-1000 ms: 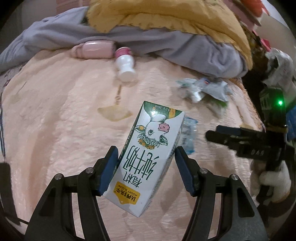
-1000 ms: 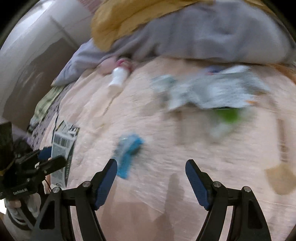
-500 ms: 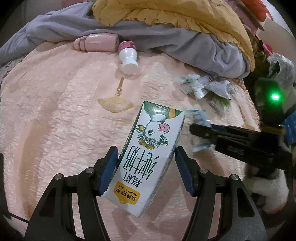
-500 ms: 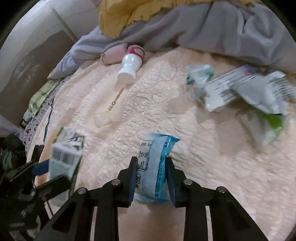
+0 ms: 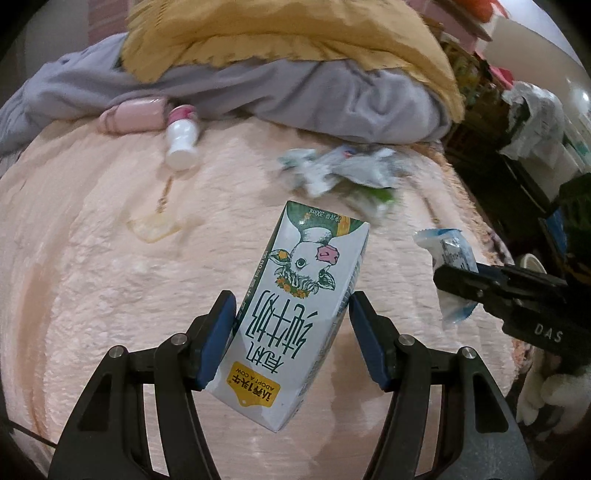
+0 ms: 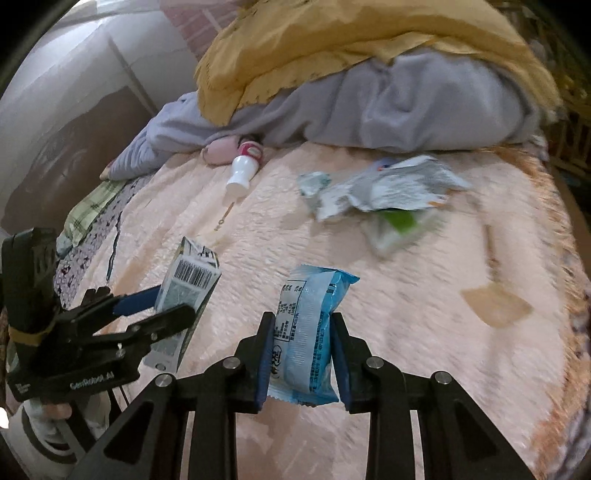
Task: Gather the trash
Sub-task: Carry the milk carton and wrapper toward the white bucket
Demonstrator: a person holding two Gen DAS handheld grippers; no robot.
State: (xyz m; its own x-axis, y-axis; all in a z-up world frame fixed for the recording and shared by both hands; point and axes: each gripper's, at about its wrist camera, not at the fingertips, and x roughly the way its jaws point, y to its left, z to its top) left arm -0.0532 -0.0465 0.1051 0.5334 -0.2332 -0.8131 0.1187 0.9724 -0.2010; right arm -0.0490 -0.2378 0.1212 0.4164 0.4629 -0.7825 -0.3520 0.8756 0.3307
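The milk carton (image 5: 295, 314) reads "ADOPT A COW" and "200ml". The right gripper (image 5: 458, 284) bears "DAS"; the left gripper (image 6: 162, 310) bears "GenRobot.AI".

Yellow blanket (image 5: 288, 33) over grey blanket (image 6: 406, 103), peach bedspread (image 5: 92, 295) below.

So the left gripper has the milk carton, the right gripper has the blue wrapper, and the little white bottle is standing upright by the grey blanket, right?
Not quite. The white bottle lies on its side by the grey blanket; the right wrist view shows it. The rest holds: the left gripper grips the milk carton, and the right gripper is shut on the blue wrapper.
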